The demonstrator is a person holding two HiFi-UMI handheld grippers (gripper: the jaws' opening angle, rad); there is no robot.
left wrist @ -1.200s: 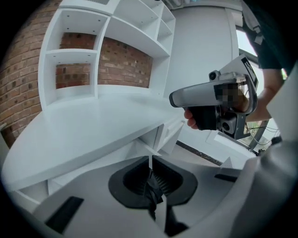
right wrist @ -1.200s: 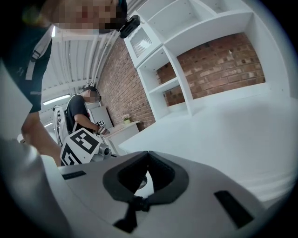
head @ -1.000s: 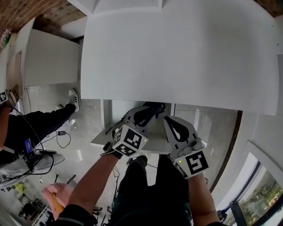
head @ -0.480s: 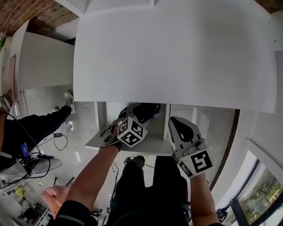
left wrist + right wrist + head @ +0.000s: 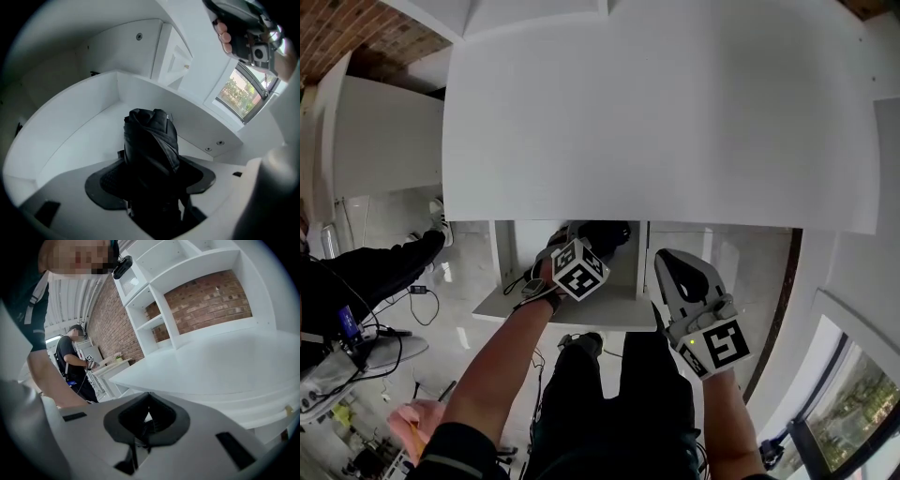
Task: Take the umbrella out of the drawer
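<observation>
Obs., standing by the white desk (image 5: pixel 656 112): the drawer (image 5: pixel 572 314) under the desktop is pulled out toward the person. The folded black umbrella (image 5: pixel 150 140) lies inside it, its far end pointing at the drawer's back wall. It is the only thing I can see in the drawer; white floor shows around it on both sides.

Left gripper (image 5: pixel 152 187): reached down into the drawer. Its jaws stand apart only by the thickness of the umbrella and close on the near end, with the bundle filling the gap between the dark pads. From above, its marker cube sits over the drawer opening and the umbrella (image 5: pixel 605 232) pokes out beyond it, under the desk's edge.

Right gripper (image 5: pixel 147 416): jaws brought together, nothing between them. It is held clear, just outside the drawer's right front corner (image 5: pixel 670 262), and looks out across the desktop.

Handling, my judgement:
- Light object. The cloth is wrapped in soft, loose folds over a stiff core, so the fabric will give under the pads before the shaft resists
- Fabric looks smooth and could slide in the jaws if held only by the folds
- Best hold is square across the thick bundle or at the handle end, with firm pressure; the present hold looks near one end, so the free end may droop
- The lift must come toward the person to clear the desk overhang

Step in hand: grasp made, umbrella not yet out of the drawer
</observation>
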